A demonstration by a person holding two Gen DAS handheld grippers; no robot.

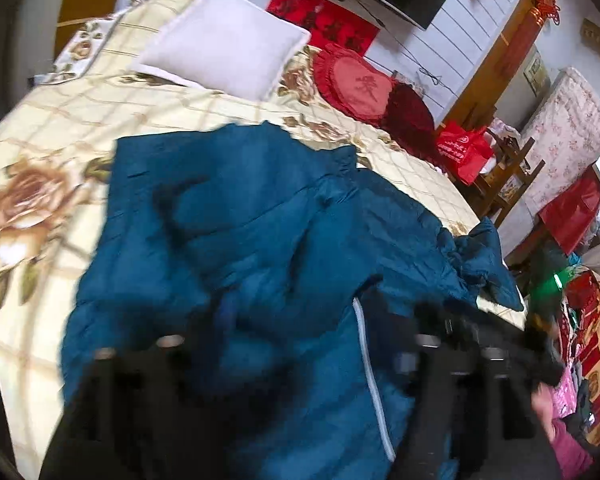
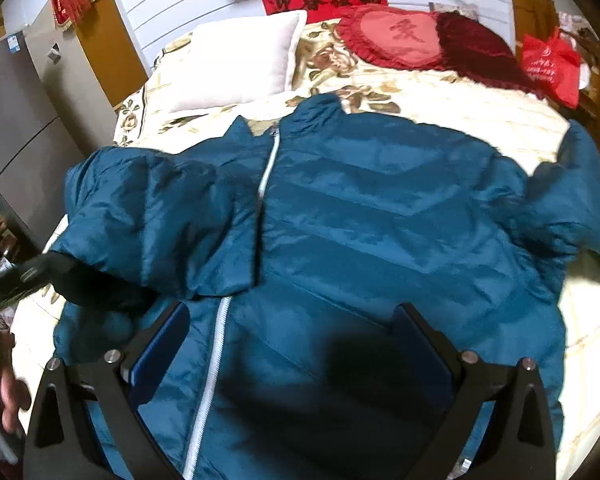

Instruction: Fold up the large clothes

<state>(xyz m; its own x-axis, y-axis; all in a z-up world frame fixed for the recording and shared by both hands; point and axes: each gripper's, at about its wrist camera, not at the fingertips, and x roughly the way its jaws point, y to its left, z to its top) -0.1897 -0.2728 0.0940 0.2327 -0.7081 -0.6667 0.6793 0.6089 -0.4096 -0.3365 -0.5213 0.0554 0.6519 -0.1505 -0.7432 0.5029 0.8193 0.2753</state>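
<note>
Claws both gaping, right claw [image 2: 292, 344] hovering wide with nothing pinched above the blue jacket [image 2: 360, 220], left claw [image 2: 60, 272] parted at the folded-in sleeve [image 2: 156, 216] with nothing clamped, jacket lying front-up, white zipper [image 2: 268, 164] showing, on the floral bed [image 2: 500, 120] below the pillow [image 2: 240, 56].
</note>
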